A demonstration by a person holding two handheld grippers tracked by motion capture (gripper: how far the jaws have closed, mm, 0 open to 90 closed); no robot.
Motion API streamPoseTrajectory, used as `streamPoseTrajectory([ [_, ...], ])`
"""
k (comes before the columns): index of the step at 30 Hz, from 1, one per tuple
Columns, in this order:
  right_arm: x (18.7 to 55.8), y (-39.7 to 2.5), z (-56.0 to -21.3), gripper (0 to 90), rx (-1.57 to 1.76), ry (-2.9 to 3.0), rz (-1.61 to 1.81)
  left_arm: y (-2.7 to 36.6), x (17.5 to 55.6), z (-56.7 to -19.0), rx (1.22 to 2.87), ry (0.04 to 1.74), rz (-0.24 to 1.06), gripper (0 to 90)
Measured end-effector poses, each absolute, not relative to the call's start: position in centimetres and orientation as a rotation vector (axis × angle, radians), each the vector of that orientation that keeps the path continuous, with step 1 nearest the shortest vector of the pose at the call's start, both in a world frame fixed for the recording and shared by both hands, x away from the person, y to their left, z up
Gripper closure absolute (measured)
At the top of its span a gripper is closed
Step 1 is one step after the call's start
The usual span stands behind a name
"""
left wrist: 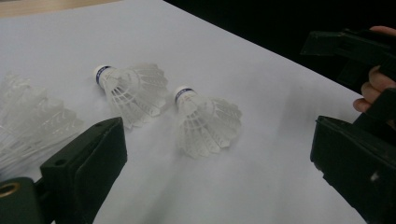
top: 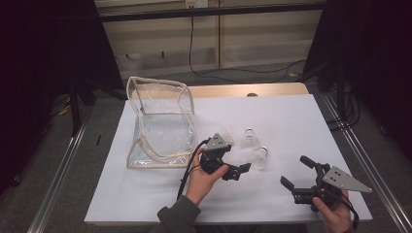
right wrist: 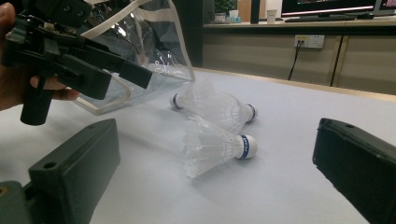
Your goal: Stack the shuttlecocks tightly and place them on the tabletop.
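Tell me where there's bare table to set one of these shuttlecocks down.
Free: the white table right of the shuttlecocks, and the near-left corner below the clear bag. Crowded: the middle, where the left gripper sits beside the shuttlecocks, and the near-right corner at the right gripper.

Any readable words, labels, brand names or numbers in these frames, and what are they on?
No text can be read.
Nearest shuttlecock: blue band round its cork carries white print, too blurred to read.
The shuttlecock behind it: same blue band, print too small to read.
Clear zip pouch: no label seen.
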State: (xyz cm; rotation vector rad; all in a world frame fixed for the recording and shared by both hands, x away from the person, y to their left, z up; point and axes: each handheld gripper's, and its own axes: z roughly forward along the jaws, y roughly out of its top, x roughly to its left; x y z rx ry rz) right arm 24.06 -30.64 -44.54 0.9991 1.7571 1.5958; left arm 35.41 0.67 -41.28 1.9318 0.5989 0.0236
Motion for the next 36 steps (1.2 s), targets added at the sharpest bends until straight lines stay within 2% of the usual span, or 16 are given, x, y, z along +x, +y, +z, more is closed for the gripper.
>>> streamPoseTrajectory([
  [36, 24.0, -30.3, -44.5, 0.4, 0.993, 1.760, 1.599, 4.9, 32.9, -41.8, 1.902, 0.536, -0.008, 3.4],
])
